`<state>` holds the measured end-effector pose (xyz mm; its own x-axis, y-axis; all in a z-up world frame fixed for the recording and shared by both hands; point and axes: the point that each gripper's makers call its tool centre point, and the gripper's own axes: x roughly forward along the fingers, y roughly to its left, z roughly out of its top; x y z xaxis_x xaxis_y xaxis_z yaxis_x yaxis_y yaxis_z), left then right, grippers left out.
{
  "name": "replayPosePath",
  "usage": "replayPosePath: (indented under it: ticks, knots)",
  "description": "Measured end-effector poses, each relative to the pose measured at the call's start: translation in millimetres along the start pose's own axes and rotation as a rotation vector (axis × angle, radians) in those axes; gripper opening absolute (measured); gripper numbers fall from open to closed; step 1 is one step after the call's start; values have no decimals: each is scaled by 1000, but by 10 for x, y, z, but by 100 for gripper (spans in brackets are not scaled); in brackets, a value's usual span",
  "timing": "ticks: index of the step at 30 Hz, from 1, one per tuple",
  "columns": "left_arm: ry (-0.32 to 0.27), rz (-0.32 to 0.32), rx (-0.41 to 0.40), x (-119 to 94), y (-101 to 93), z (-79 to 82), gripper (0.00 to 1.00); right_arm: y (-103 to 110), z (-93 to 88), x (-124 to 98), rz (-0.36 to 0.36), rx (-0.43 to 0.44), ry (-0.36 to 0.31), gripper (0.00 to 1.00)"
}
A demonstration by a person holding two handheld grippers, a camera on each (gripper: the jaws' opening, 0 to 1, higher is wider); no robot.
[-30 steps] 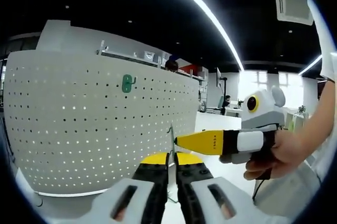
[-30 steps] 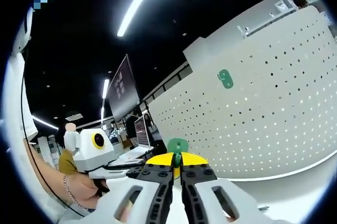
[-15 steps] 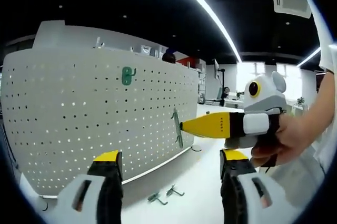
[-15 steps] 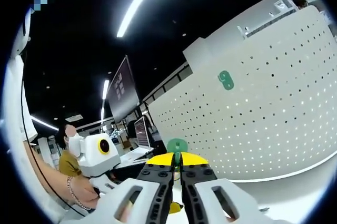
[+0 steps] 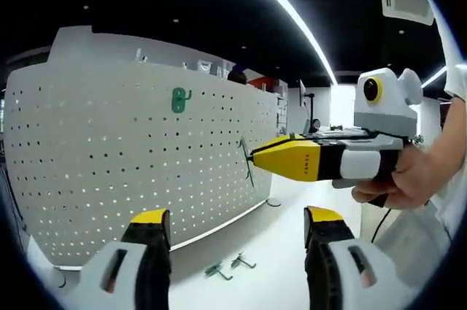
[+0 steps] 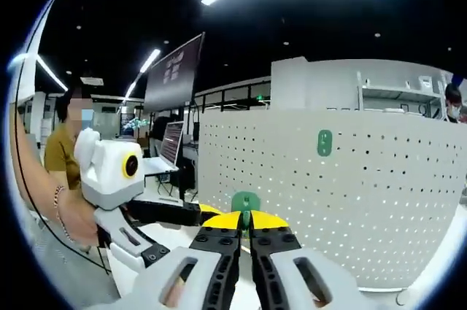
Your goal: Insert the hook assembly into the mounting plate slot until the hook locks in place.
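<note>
The left gripper (image 5: 232, 252) has its jaws wide apart above two small metal hooks (image 5: 228, 266) on the white surface (image 5: 277, 252) before the pegboard (image 5: 109, 164). The right gripper (image 6: 246, 241) clamps a green hook plate (image 6: 246, 203) near that curved, perforated pegboard, where another green hook (image 5: 179, 99) hangs high. Dark ceiling, strip lights.

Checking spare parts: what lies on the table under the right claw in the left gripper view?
Two small metal hooks lie on the white table, below the right claw gripping a green hook. Their shape is too small to tell.
</note>
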<state>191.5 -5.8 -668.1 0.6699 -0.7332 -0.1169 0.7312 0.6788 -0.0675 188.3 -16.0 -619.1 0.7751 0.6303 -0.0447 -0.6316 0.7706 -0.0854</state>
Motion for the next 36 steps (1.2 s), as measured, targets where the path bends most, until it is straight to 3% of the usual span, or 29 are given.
replayPosePath:
  ticks: [10,22,36]
  knots:
    - [-3,8,5,-53,44,3,75,-219,16,8,-47,78,-9,1]
    - [10,21,13,-188,136,-56,74,-695,106,-7,-145,143,-37,1]
    - [51,29,40,-373,212,-170,74,-1070,284,31,-205,150,-73,1]
